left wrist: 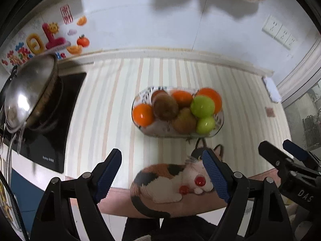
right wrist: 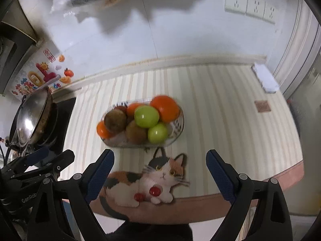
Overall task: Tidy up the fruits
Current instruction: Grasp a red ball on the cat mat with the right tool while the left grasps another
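Soft indoor light, fisheye-warped, slightly blurred

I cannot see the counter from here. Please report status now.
Left tool open, empty; right tool open, empty. Oval glass bowl holds orange, green, brown fruits, untouched. Nothing blocks the striped mat.

We see a clear glass bowl (left wrist: 218, 128) with a printed leaf pattern, holding glossy, plastic-looking oranges (left wrist: 142, 114) and green apples (left wrist: 202, 106) beside matt, rough-skinned brown kiwis (left wrist: 165, 107). Under it lies a striped cloth mat (left wrist: 112, 100) with a woven-looking cat picture (left wrist: 172, 178). At the left of the frame a polished metal wok (left wrist: 30, 92) sits on a glossy black cooktop (left wrist: 52, 146). Both grippers' fingers (right wrist: 98, 174) look like matt black plastic with textured blue pads.
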The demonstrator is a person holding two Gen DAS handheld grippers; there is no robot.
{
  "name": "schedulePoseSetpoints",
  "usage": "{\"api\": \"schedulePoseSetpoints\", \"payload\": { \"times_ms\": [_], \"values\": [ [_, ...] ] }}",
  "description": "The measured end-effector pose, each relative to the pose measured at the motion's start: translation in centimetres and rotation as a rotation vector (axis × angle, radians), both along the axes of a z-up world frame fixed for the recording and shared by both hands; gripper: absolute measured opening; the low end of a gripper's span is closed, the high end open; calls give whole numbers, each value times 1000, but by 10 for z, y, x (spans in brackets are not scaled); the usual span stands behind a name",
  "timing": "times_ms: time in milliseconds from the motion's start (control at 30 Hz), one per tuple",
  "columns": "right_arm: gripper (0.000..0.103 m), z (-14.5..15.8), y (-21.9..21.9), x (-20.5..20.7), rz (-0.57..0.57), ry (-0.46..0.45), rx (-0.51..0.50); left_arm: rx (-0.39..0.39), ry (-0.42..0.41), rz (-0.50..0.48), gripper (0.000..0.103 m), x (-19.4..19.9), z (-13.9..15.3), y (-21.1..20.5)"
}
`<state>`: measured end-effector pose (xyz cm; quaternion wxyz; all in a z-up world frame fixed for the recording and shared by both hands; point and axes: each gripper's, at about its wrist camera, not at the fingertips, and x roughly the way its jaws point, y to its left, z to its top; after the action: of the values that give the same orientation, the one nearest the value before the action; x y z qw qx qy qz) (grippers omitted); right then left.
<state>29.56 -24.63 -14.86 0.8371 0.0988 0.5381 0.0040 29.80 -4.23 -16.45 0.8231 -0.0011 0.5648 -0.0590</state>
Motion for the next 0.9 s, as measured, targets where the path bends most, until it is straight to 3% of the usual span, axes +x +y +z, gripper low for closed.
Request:
{"api": "schedulePoseSetpoints", "payload": {
  "times_ms": [267, 400, 600, 900],
  "values": [
    [94, -111, -7, -1, 47, 293, 104, 67, 241, -51, 82, -1, -85, -20],
    [77, -160, -7, -5, 59, 382, 156, 65, 355, -47, 82, -5, -122, -24],
    [60, -200, 4, -6, 98, 428, 193, 75, 436, -11, 82, -9, -155, -18],
    [40, -225, 32, -6, 183, 433, 196, 88, 480, -9, 82, -21, -172, -17]
  ]
}}
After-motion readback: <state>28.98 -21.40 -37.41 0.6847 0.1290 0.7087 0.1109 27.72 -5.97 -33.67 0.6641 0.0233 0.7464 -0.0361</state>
